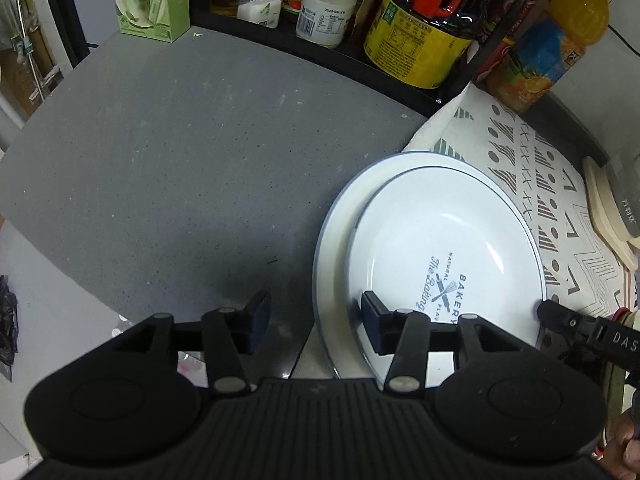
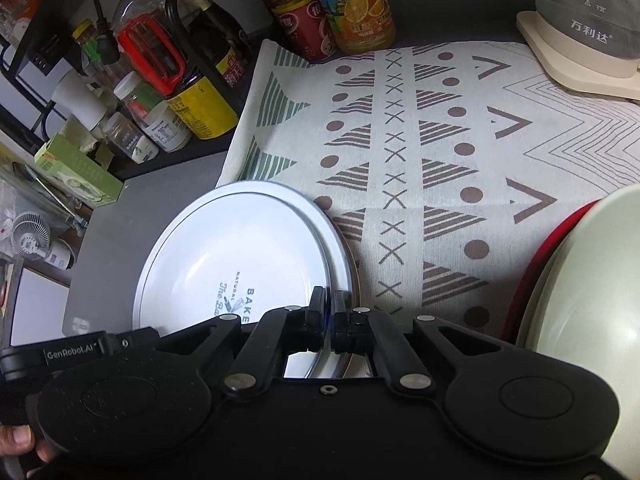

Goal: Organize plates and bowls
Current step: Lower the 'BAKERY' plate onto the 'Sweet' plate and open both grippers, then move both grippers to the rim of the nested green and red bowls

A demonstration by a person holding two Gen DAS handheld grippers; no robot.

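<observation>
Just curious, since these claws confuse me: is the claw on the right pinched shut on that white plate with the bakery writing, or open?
Shut on it: the right gripper has its fingers closed on the rim of the bakery plate.

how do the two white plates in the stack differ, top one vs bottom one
The top plate is smaller and carries a blue "BAKERY" print; the bottom plate is wider, with only its plain rim showing around it. The top plate sits off-centre, so more of the bottom plate shows on one side. The right gripper is shut on the top plate's rim; nothing grips the bottom plate. Both are round and white with a thin dark edge line.
</observation>
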